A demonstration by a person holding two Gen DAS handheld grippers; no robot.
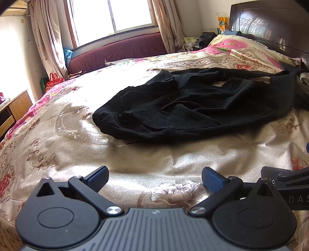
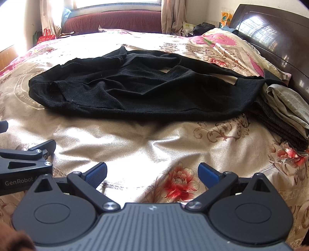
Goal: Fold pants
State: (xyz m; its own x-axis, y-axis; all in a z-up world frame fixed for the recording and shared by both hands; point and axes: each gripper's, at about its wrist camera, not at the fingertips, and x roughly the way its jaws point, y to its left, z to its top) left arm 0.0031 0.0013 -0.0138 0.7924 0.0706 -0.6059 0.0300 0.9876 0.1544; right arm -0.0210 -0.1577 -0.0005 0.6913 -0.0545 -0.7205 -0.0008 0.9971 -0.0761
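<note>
My left gripper (image 1: 154, 178) stands with its jaws spread wide and nothing between the blue pads (image 1: 98, 178); only the satin bedspread (image 1: 154, 154) shows in the gap. My right gripper (image 2: 152, 174) is likewise spread wide and holds nothing, its blue pads (image 2: 209, 174) clear of all fabric. Both hover low over the near part of the bed, side by side: the right-wrist view catches part of the left gripper at its left edge, and the left-wrist view catches part of the right one at its right edge.

The black pants (image 1: 193, 104) lie beyond both grippers, near the middle of the bed, well apart from the pads. They are unfolded and rumpled, stretched left to right, with creases and overlapping layers across the surface. An opening in the far half exposes the bedspread beneath. The left end is a bunched, rounded edge. The fabric is dark, matte and flecked with lint.

The right-wrist view alone shows a small stack of folded garments (image 2: 285, 114), grey-green over dark check, touching the right end of the pants (image 2: 144, 90), beside the dark wooden headboard (image 2: 274, 38). The left-wrist view alone shows the bright window (image 1: 114, 15), the curtains (image 1: 46, 38) and a wooden cabinet (image 1: 15, 110) at the far left.
</note>
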